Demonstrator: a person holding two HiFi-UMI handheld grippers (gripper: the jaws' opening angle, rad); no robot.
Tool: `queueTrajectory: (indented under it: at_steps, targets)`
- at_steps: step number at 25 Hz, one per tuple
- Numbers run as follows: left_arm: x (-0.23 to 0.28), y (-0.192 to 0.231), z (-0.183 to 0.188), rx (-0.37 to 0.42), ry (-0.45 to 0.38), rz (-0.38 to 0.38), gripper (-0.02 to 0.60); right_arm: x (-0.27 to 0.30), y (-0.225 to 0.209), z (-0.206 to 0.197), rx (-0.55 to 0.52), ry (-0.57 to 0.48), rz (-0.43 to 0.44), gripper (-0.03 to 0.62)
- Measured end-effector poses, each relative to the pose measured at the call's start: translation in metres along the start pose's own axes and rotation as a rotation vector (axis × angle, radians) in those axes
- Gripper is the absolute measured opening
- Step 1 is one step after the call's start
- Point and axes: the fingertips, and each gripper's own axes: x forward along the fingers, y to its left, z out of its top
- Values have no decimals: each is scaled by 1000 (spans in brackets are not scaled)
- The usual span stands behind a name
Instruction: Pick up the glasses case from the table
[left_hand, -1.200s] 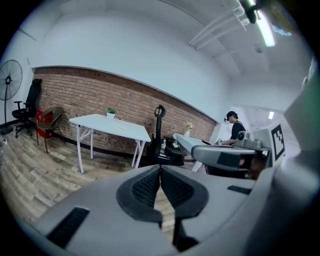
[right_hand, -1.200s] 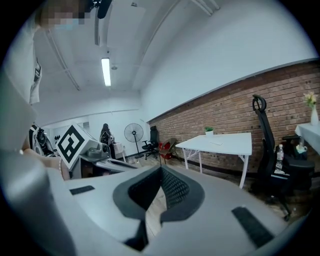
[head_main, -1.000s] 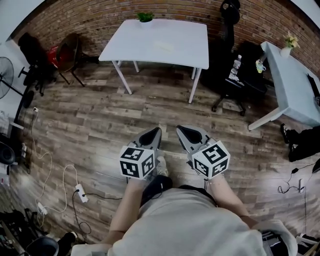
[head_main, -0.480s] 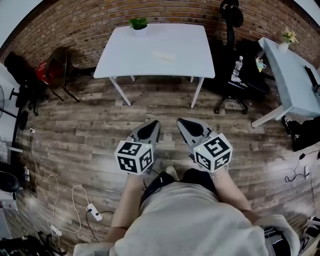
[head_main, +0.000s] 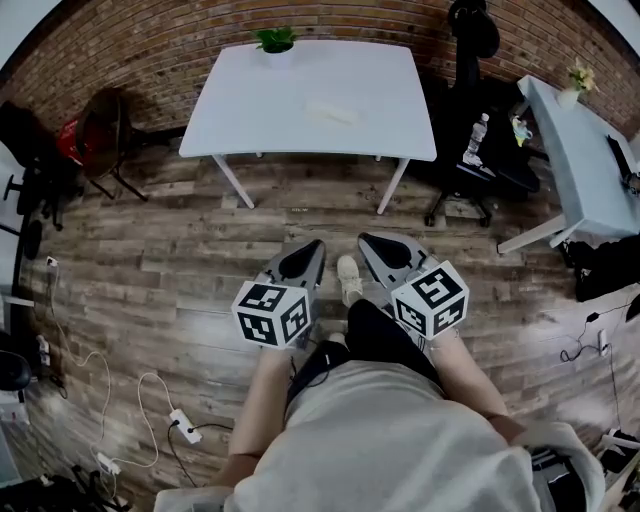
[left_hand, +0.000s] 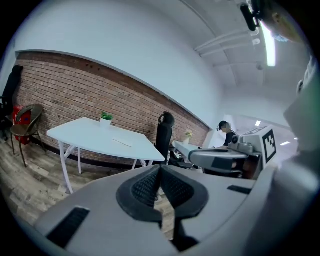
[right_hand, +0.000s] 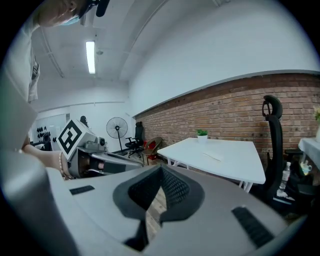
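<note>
case (head_main: 330, 112) lying crosswise on far table (head_main: 240, 110), well beyond left gripper (head_main: 303, 258) and right gripper (head_main: 380, 252), both closed and empty.

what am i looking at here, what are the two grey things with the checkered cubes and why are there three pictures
There is no robot here. A person holds a pair of grey tongs in each hand: the left tongs and the right tongs. The cubes with black-and-white squares are part of them.

The head view comes from a camera on the person's head. It looks down at the tongs, the wooden floor and a white table ahead. The left gripper view and right gripper view come from cameras riding on each pair of tongs, looking along the jaws. Both pairs are closed, with nothing between them.

On the table stand a potted plant and a pale flat thing, likely the glasses case. The tongs are well short of the table, so nothing has been picked up yet.
</note>
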Motion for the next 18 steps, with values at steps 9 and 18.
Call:
queueTrajectory:
  at_steps: [9,18]
  targets:
    - [50,71,32,-33,0,37,8,84,-53,20,-4,19,61,-2]
    - [142,139,103,-39,-10,54,8,177,-152,63,-16,38,108,-2]
